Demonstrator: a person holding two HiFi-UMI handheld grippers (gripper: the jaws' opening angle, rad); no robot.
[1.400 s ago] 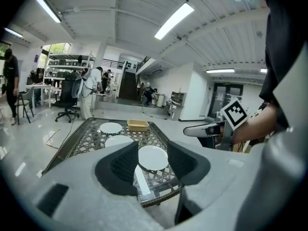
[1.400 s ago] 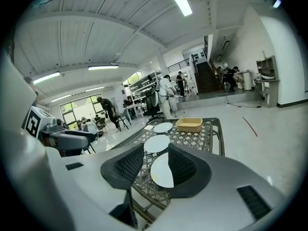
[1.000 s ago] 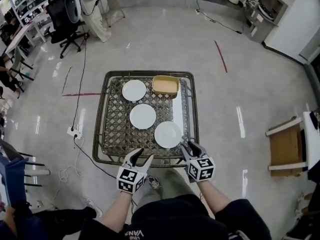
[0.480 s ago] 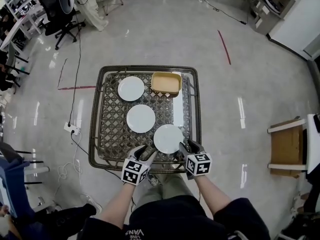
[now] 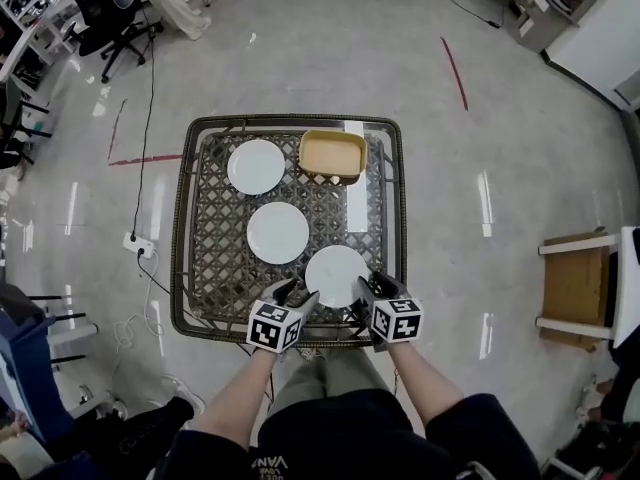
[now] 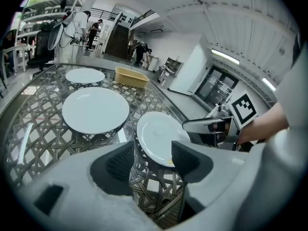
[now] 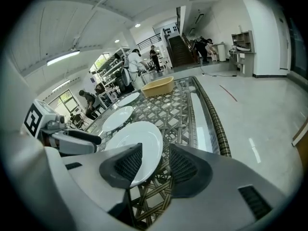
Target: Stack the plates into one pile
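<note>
Three white plates lie apart in a diagonal row on a glass-topped wicker table (image 5: pixel 182 268): a far plate (image 5: pixel 256 166), a middle plate (image 5: pixel 278 232) and a near plate (image 5: pixel 336 275). My left gripper (image 5: pixel 297 294) stands open at the near plate's front-left rim. Its jaws have just been opening, and the near plate (image 6: pixel 159 136) shows just ahead of the gap, untouched by the pads. My right gripper (image 5: pixel 362 290) stands open at the front-right rim, its jaws also a little wider than before. The near plate (image 7: pixel 137 143) lies next to its left jaw, not gripped.
A yellow tub (image 5: pixel 332 155) sits at the table's far edge beside the far plate. A wooden stool (image 5: pixel 575 288) stands to the right on the floor. Cables and a power strip (image 5: pixel 135 243) lie to the left. Office chairs (image 5: pixel 100 8) stand at far left.
Both grippers have come down and forward from the table's front edge to the near plate's rim, one on each side. The left jaws stand wider apart.
</note>
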